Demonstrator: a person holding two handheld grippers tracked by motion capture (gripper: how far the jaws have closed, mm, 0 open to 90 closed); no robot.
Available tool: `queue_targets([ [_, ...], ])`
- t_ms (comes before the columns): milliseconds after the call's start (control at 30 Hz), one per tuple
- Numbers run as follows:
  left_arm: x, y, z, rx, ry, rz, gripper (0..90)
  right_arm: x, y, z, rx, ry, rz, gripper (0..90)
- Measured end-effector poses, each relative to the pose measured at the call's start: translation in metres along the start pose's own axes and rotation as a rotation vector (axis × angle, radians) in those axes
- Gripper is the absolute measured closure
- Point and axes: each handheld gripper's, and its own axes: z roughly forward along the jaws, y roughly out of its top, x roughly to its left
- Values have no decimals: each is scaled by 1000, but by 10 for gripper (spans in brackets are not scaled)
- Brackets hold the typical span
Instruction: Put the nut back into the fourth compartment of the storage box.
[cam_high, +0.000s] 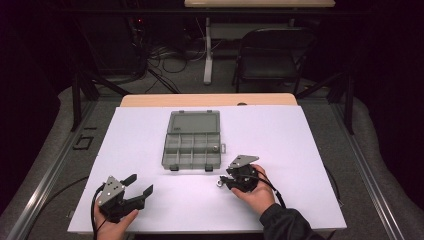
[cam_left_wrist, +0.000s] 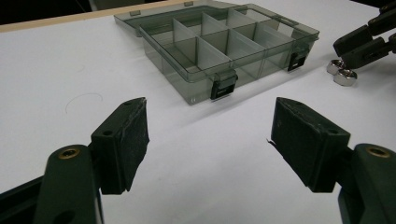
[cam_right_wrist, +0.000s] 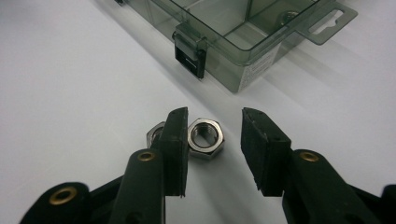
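Black padded jaws of the right gripper (cam_right_wrist: 212, 142) rise nearest the lens, standing at a narrow gap around a shiny steel hexagonal nut (cam_right_wrist: 205, 138) that lies flat on the white table (cam_right_wrist: 70, 93), bore upward. One pad sits just beside, perhaps touching, one flat of this nut; the other pad stands clear of it, so nothing is gripped yet. A second steel hexagonal nut (cam_right_wrist: 154, 135) lies outside the jaws, touching or just beside the first, partly hidden by a pad. Beyond both, farther from the person, stands the open smoky-grey clear plastic compartment box (cam_right_wrist: 261, 46), its black latches facing near. In the high view the right gripper (cam_high: 223, 181) is at the box's near right corner; the left gripper (cam_high: 141, 184), jaws wide and empty, rests well apart at near left. Judged from this, the right hand is placed for the pick.
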Motion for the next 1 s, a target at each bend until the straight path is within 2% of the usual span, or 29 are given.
queue_targets([
  [67, 0, 0, 0, 1, 0, 0, 274, 0, 0, 1, -1, 6, 1, 628],
  [100, 0, 0, 0, -2, 1, 1, 274, 0, -1, 4, -42, 6, 13, 633],
  [233, 0, 0, 0, -1, 0, 2, 273, -1, -1, 7, -32, 18, 23, 657],
  [267, 0, 0, 0, -1, 1, 2, 273, 0, -1, 9, -51, 17, 21, 664],
  [300, 0, 0, 0, -1, 0, 2, 273, 0, -1, 7, -13, 18, 19, 670],
  [367, 0, 0, 1, -1, 1, 2, 273, 0, -1, 10, -31, 15, 16, 675],
  [667, 0, 0, 1, 0, 1, 3, 273, 1, -1, 12, -8, 10, 10, 696],
  [733, 0, 0, 1, 1, 3, 3, 273, 1, -1, 13, -22, 13, 11, 696],
  [1000, 0, 0, 1, 0, 1, 3, 274, 1, 0, 11, -16, 11, 3, 699],
])
